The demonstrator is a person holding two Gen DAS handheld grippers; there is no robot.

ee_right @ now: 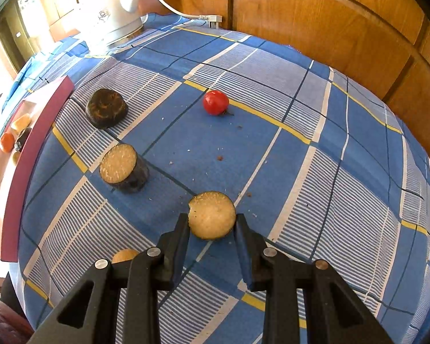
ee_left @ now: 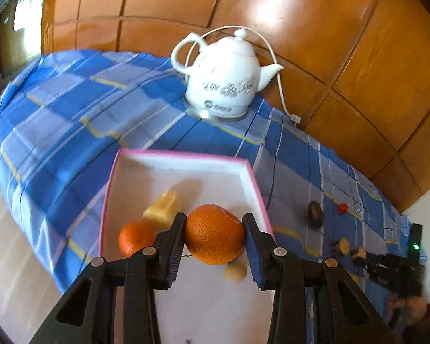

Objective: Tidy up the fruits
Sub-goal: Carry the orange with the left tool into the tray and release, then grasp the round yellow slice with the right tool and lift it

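orange (ee_left: pixel 214 234) gripped by left fingers (ee_left: pixel 183 229); right fingers (ee_right: pixel 183 228) clasp a half-hidden slice (ee_right: pixel 211 215).

1. From my left wrist cam, the small tan fruit (ee_left: pixel 235 271) in the box (ee_left: pixel 252 183) is half tucked under the held orange (ee_left: pixel 214 234), so I can't say what it is.
2. The second orange (ee_left: pixel 134 236) is partly behind the left gripper (ee_left: pixel 214 242) finger.
3. The yellow piece (ee_left: pixel 162 207) is blurry; no idea what fruit.
4. Far right, the dark bits (ee_left: pixel 349 248) on the cloth are too small and smeared to name.
5. On the right wrist cam, a tan round thing (ee_right: pixel 124 255) peeks out behind the right gripper (ee_right: pixel 212 225), mostly hidden.
6. The kettle (ee_right: pixel 111 14) is blown out by glare and cut off at the top.
7. The box contents (ee_right: pixel 14 134) at the left edge are tiny, can't sort them.
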